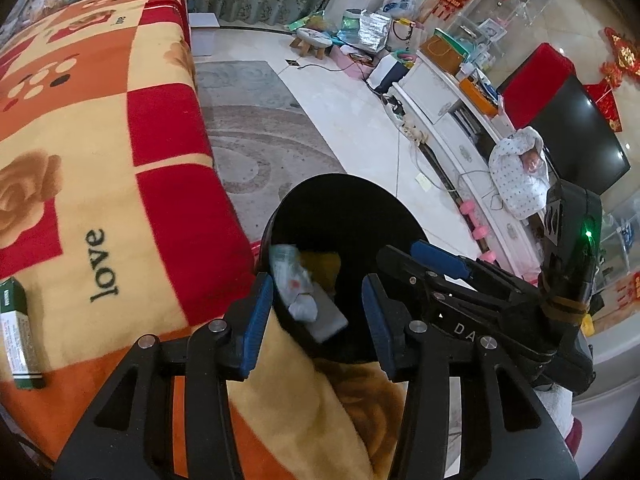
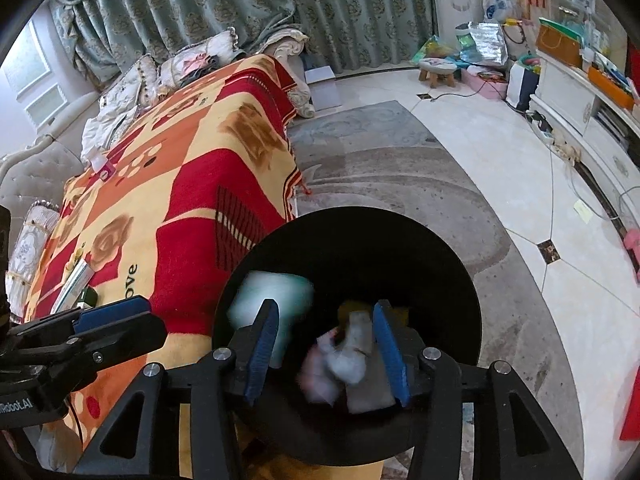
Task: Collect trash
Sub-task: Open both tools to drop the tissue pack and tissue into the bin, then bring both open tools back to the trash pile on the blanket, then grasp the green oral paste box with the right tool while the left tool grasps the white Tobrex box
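The left gripper (image 1: 318, 320) hangs over the near rim of the black bin (image 1: 344, 200), its blue-padded fingers (image 1: 256, 324) apart with nothing pressed between them. The right gripper (image 2: 326, 350) is above the same black bin (image 2: 460, 280), fingers likewise spread and clamped on nothing. The patterned blanket (image 1: 100, 160) covers the surface just left of the bin. On the floor beyond the bin lies a grey rug (image 2: 400, 184). Inside the bin is the trash: a blurred pale teal piece (image 2: 276, 300) toward the blanket side, a grey flat piece (image 1: 326, 316) and a crumpled white wad (image 1: 303, 307) near it. A green and white box (image 1: 18, 332) rests on the blanket, well away from the bin.
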The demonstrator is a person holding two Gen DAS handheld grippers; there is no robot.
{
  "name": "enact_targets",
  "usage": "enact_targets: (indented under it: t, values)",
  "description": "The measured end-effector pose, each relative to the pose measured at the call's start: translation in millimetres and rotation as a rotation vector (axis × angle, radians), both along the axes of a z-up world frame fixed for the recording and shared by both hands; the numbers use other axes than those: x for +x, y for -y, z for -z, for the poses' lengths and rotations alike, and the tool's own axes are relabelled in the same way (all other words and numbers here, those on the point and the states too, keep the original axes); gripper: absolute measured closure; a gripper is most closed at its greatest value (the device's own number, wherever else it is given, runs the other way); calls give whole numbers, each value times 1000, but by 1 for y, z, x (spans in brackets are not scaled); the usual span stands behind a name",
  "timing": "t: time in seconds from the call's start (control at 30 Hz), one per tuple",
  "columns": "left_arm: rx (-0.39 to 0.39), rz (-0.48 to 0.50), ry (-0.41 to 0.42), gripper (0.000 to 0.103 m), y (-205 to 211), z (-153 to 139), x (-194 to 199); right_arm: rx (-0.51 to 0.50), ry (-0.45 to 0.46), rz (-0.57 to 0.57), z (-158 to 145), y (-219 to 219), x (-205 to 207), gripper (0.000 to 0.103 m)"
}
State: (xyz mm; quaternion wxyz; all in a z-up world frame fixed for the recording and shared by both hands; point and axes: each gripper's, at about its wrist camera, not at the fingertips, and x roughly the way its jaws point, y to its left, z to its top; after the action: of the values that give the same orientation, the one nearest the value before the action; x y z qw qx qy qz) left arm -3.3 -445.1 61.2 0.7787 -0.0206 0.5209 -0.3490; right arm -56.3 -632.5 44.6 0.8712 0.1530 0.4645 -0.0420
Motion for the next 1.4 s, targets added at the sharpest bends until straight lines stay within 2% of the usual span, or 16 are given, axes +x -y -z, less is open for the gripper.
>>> enact_targets:
  t: [0.47, 0.77, 1.2, 1.4]
  values:
    - [103, -74, 93, 58, -58, -18, -17, 12, -5, -94, -5, -47, 9, 52]
    - [131, -163, 92, 58, -130, -23, -23, 4, 21, -179, -11, -94, 17, 53]
    - [156, -335, 44, 58, -242, -16, -43, 59, 18, -405, -9, -209, 47, 53]
    - [146, -397, 16, 58, -274, -11, -50, 74, 17, -494, -2, -264, 67, 53]
